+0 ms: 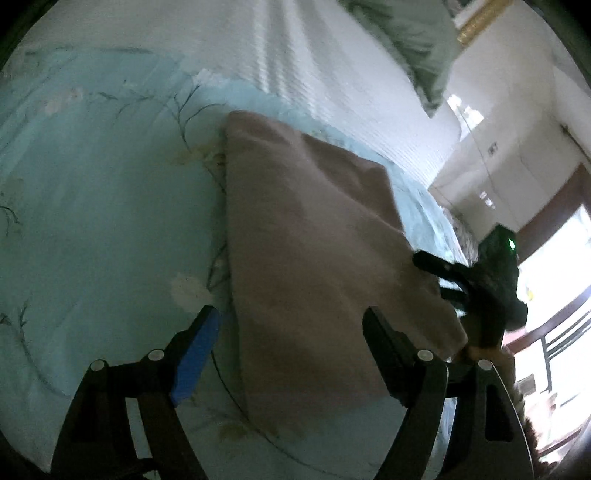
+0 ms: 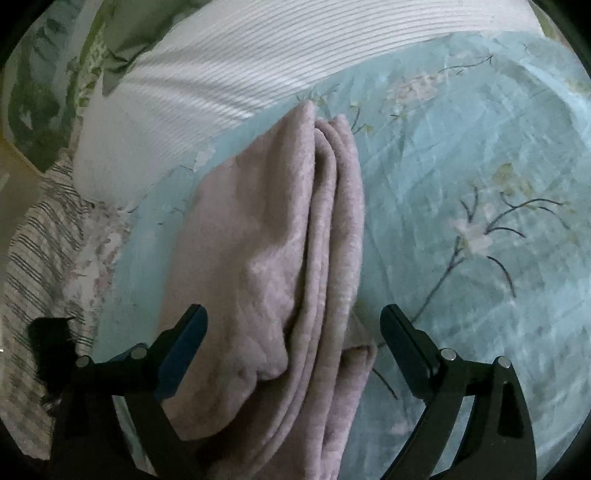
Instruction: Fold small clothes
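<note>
Bed (image 2: 461, 155): covered by a pale blue floral sheet with dark twig-and-blossom print; carries everything below.
White ribbed blanket (image 2: 229, 74): lies across the bed beyond the far end of the pink cloth; in the left wrist view (image 1: 332, 74) it runs up past the cloth's far edge.
Green leafy pillow (image 1: 417, 48): on the far side of the white ribbed blanket from the pink cloth; also seen at the upper left of the right wrist view (image 2: 122, 29).
Striped fabric (image 2: 40, 236): grey-and-white stripes, at the bed's edge, left of the pink cloth in the right wrist view.
Pink cloth (image 2: 266, 258): dusty-pink fleecy garment, folded into several layers, flat on the blue sheet; stacked layer edges show along its right side in the right wrist view. In the left wrist view (image 1: 314, 240) it reads as a smooth brownish-pink slab, somewhat blurred.
Left tongs (image 1: 291, 328): wide apart, gripping nothing; blue pad on one finger (image 1: 199, 354); poised over the near end of the pink cloth, one finger beside its left edge, the other over its right part.
Right tongs (image 2: 293, 325): wide apart, gripping nothing; straddle the near end of the pink cloth. Seen from the left wrist view (image 1: 443, 273) at the cloth's right corner; contact cannot be told.
</note>
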Available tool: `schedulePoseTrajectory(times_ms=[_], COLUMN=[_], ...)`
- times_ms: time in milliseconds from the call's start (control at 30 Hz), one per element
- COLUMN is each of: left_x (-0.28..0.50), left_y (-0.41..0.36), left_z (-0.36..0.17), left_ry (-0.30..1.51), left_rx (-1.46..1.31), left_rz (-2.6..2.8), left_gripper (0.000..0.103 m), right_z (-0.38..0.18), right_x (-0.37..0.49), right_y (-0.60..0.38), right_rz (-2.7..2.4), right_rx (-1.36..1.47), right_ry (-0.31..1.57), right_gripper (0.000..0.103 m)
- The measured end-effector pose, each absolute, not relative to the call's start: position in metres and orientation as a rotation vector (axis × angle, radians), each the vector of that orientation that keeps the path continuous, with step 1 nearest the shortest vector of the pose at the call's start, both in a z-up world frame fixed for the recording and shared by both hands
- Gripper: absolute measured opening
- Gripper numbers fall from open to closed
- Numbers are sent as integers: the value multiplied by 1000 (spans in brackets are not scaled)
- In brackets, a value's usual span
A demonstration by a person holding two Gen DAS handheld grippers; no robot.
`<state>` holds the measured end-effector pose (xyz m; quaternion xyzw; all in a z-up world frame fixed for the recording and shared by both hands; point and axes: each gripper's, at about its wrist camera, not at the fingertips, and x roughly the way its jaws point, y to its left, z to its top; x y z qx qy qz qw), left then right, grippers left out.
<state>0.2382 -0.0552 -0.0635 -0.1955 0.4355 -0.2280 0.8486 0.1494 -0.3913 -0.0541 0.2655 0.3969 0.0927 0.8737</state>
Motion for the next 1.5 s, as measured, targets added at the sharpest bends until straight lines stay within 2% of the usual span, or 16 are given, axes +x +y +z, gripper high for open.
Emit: schedulePoseTrajectory(times_ms=[167, 200, 233, 267, 300, 333, 367, 400, 467, 533, 833, 1000, 1067, 1133, 1300, 1500], left_x=[284, 293, 303, 310, 313, 317, 320, 321, 318, 308, 217, 160, 148, 145, 130, 111], left_y=[-65, -67, -70, -71, -73, -78, -81, -82, -73, -66, 18, 83, 102, 111, 131, 140], left_z=[-98, -106, -115, -120, -119, -117, -116, -116, -115, -104, -47, -37, -53, -72, -85, -68], left_ry=[1017, 1039, 1059, 1058, 1046, 1041, 1045, 1044, 1030, 995, 826, 790, 827, 882, 877, 806], left_rx=[-540, -556, -576, -586, -576, -546, -531, -533, -571, -583, -461, -442, -452, -497, -550, -484], left_rz=[-563, -561, -570, -574, -571, -577, -587, -594, -604, -601, -423, -313, -269, -243, -223, -181], left_gripper=[80, 80, 80, 77, 75, 69, 57, 52, 38, 35, 33, 34, 34, 35, 49, 48], right_z=[-65, -66, -67, -70, -71, -70, -68, -65, -55, -48, -46, -76, -89, -96, -81, -38], right_x=[164, 168, 171, 175, 178, 179, 179, 177, 173, 170, 174, 178, 177, 173, 161, 148], right_y=[-392, -391, -390, -388, -387, -386, -381, -378, -364, -349, -217, -162, -155, -162, -178, -181], right_rz=[237, 254, 262, 261, 254, 252, 249, 245, 250, 275, 489, 571, 543, 523, 445, 366], right_rx=[564, 561, 558, 563, 567, 564, 556, 550, 529, 521, 441, 456, 460, 498, 491, 379], right_ry=[859, 862, 864, 881, 891, 891, 893, 888, 860, 837, 821, 893, 924, 936, 916, 799], right_gripper=[94, 90, 74, 66, 62, 58, 55, 49, 44, 40, 39, 39, 40, 47, 61, 62])
